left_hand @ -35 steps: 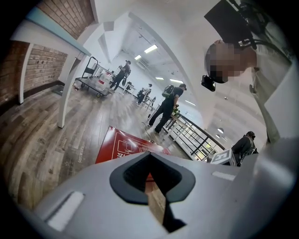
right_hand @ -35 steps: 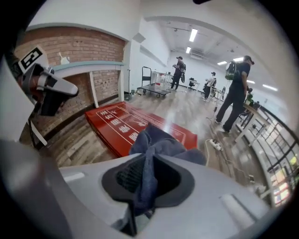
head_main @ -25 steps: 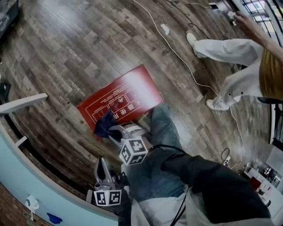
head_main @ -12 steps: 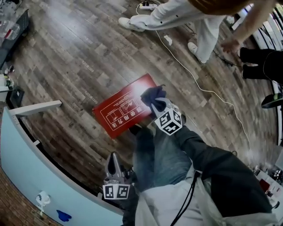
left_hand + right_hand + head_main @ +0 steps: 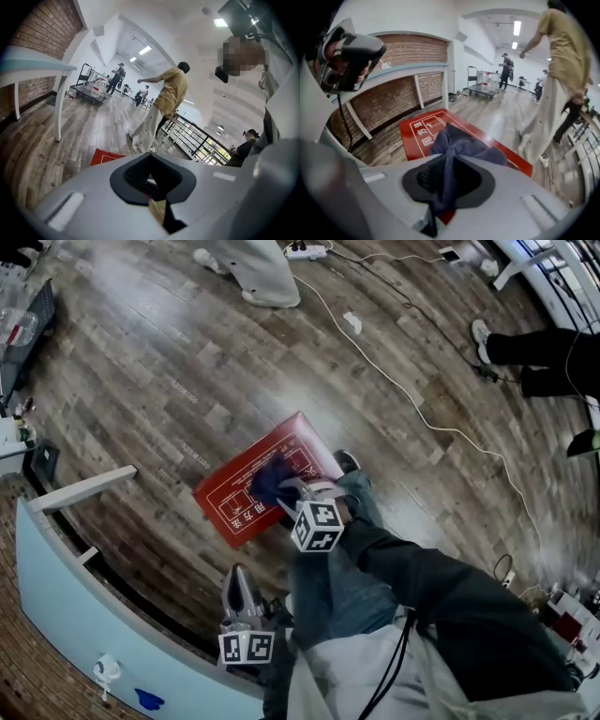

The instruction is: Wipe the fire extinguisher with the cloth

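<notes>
**Right arm stretched out and down, left tucked in by the body**

The right arm, in a dark sleeve, reaches forward with its wrist bent steeply down. The right gripper has its jaws clamped on a bunched blue cloth. The left gripper sits low and close to the person's front, pointing ahead and only slightly down. Its jaws are drawn together with nothing between them.

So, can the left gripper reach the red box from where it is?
Probably yes. The left gripper holds nothing, and only bare floor lies between it and the red box. The right gripper holds the cloth on its middle, leaving the near end free.
</notes>
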A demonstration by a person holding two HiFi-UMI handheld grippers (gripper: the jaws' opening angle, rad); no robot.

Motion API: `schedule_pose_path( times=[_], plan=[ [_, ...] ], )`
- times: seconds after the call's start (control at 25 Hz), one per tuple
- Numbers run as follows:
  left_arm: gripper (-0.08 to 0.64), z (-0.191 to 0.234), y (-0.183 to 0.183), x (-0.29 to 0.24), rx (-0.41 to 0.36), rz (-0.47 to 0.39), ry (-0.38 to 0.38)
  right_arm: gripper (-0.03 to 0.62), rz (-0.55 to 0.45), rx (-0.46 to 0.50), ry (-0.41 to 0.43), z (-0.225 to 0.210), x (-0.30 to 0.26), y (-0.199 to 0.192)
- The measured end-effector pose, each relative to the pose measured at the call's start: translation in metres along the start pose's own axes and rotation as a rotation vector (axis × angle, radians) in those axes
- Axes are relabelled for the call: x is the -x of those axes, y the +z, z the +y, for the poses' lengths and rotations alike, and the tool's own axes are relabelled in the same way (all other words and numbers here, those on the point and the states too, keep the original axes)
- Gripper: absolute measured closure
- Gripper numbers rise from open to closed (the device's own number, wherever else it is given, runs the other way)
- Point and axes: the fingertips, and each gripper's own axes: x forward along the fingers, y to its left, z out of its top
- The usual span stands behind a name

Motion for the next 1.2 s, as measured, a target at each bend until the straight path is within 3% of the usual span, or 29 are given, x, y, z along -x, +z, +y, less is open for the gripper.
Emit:
schedule_pose_path(
  times=[0.12,0.2,0.36,0.48,0.56,0.64,0.72,0.8,0.88,1.08,1.12,1.2],
  plan=[
    [0.558,-0.015,-0.024,-0.03,0.015,0.024,-0.002,0.538,-0.068,-0.155,-0.132,-0.062,0.034,-0.04],
    [0.558,-0.027,-0.041,-0.055,0.029,0.04,-0.011,0.538,-0.162,-0.317,-0.17,-0.1,0.061,-0.069],
    [0.558,-0.055,-0.071,-0.094,0.065,0.066,-0.034,0.538,-0.344,-0.776,-0.062,-0.131,0.086,-0.127],
    [0.558,-0.083,-0.082,-0.125,0.07,0.075,-0.086,0.538,-0.42,-0.96,0.076,-0.143,0.074,-0.159],
    [0.558,-0.098,-0.083,-0.14,0.061,0.079,-0.106,0.538,-0.458,-1.01,0.193,-0.145,0.058,-0.167],
    [0.558,-0.106,-0.082,-0.152,0.045,0.075,-0.111,0.538,-0.447,-0.981,0.26,-0.146,0.033,-0.172],
    [0.558,-0.11,-0.079,-0.16,0.028,0.073,-0.11,0.538,-0.411,-0.94,0.286,-0.145,0.001,-0.178],
    [0.558,-0.11,-0.077,-0.164,0.016,0.071,-0.103,0.539,-0.383,-0.96,0.281,-0.146,-0.034,-0.189],
    [0.558,-0.108,-0.077,-0.167,0.015,0.066,-0.094,0.54,-0.348,-1.06,0.259,-0.149,-0.071,-0.213],
    [0.558,-0.102,-0.083,-0.167,0.033,0.06,-0.086,0.54,-0.151,-1.433,0.232,-0.125,-0.152,-0.302],
    [0.558,-0.101,-0.085,-0.166,0.038,0.059,-0.086,0.541,-0.149,-1.479,0.227,-0.124,-0.159,-0.309],
    [0.558,-0.099,-0.09,-0.165,0.048,0.059,-0.087,0.541,-0.17,-1.454,0.215,-0.133,-0.169,-0.306]
  ],
)
